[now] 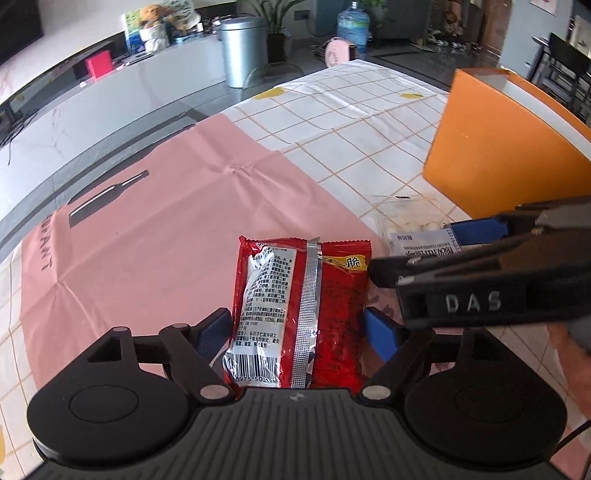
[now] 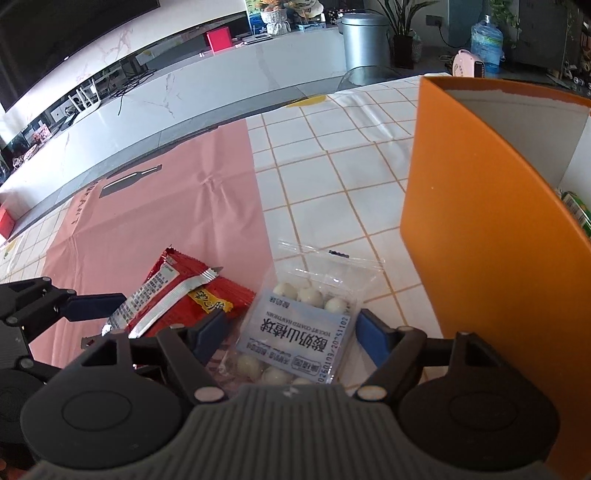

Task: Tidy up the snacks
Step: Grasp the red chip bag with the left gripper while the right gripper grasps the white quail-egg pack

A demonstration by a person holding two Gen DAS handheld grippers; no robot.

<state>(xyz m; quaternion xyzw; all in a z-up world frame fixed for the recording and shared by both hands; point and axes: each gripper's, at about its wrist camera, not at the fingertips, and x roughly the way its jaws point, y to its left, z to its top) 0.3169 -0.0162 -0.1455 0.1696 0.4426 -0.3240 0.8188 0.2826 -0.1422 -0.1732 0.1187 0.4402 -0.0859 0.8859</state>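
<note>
A red snack packet lies on the pink cloth between the fingers of my left gripper, whose jaws stand open around it. It also shows in the right wrist view. A clear bag of white yogurt-coated balls lies on the checked tablecloth between the fingers of my right gripper, which is open around it. The bag shows in the left wrist view, with the right gripper over it. An orange box stands open just to the right.
The orange box holds a green packet inside. Beyond the table's far edge are a white counter, a metal bin and a water bottle.
</note>
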